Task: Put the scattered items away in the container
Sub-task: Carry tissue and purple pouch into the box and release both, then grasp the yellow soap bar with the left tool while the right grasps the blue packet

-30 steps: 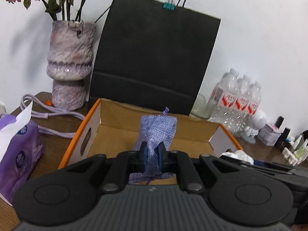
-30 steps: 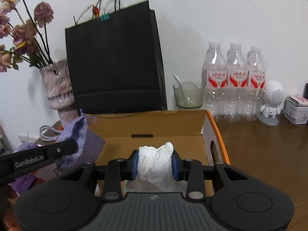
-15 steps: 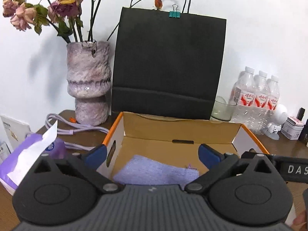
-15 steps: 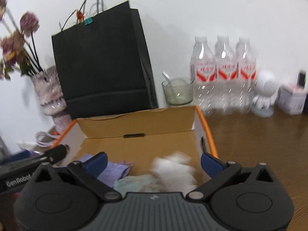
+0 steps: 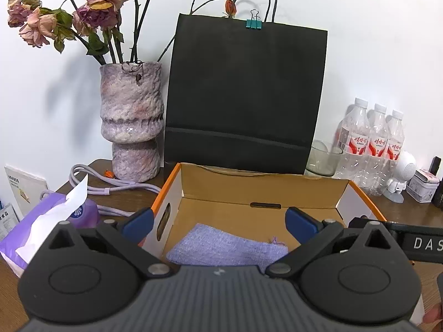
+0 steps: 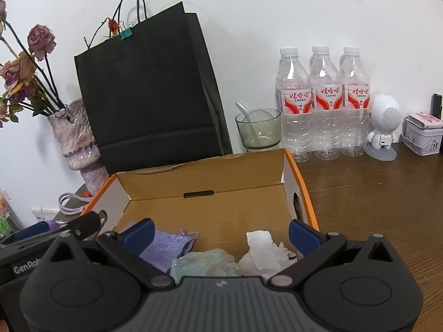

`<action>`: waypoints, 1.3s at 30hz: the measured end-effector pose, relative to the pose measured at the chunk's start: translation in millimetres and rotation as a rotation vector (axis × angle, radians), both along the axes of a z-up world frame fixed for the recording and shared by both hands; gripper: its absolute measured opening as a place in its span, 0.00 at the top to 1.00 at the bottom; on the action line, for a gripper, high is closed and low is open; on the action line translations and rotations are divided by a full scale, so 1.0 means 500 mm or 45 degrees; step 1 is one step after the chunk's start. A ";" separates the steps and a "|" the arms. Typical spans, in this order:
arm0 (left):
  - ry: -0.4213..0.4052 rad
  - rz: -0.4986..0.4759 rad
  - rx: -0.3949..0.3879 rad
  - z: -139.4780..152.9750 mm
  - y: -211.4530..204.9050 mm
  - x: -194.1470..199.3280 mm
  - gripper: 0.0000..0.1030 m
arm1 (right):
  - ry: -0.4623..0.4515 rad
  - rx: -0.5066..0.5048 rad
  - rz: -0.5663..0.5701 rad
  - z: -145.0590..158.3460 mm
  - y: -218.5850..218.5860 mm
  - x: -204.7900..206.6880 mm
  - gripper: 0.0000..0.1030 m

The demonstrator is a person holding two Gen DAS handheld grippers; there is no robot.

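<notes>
Inside the cardboard box (image 6: 205, 177) lie a purple pouch (image 5: 227, 249) and white tissue (image 6: 265, 251); both claws gape empty.

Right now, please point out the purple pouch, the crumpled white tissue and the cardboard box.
purple pouch (image 5: 221, 244): left wrist view, middle of its woven cloth.
crumpled white tissue (image 6: 265, 251): right wrist view, its upper folds.
cardboard box (image 6: 205, 177): right wrist view, inner back wall.

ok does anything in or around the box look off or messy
Nothing looks spilled or damaged. The purple pouch, pale green wad and white tissue lie loose inside the cardboard box; both grippers hang open above it.
</notes>
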State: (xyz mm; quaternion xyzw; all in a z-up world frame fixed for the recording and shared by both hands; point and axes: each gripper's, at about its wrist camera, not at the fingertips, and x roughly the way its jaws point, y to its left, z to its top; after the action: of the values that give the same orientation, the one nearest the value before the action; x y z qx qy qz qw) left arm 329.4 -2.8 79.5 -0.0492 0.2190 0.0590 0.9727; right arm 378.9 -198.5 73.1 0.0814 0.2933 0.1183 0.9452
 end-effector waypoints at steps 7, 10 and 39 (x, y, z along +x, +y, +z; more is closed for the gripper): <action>-0.009 -0.011 -0.007 0.009 0.007 -0.011 0.00 | -0.018 -0.020 0.007 0.008 0.006 -0.007 0.00; -0.035 0.006 -0.071 0.020 0.025 -0.045 0.00 | -0.036 -0.056 0.009 0.016 0.012 -0.026 0.00; 0.290 -0.111 0.035 -0.137 0.183 -0.388 0.00 | -0.020 -0.242 0.216 -0.103 0.086 -0.400 0.00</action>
State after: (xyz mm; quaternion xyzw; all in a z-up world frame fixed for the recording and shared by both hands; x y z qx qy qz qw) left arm 135.2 88.7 11.2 -0.0194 0.3291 0.0247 0.9438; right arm 178.7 -155.5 21.4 -0.0344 0.3016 0.1700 0.9375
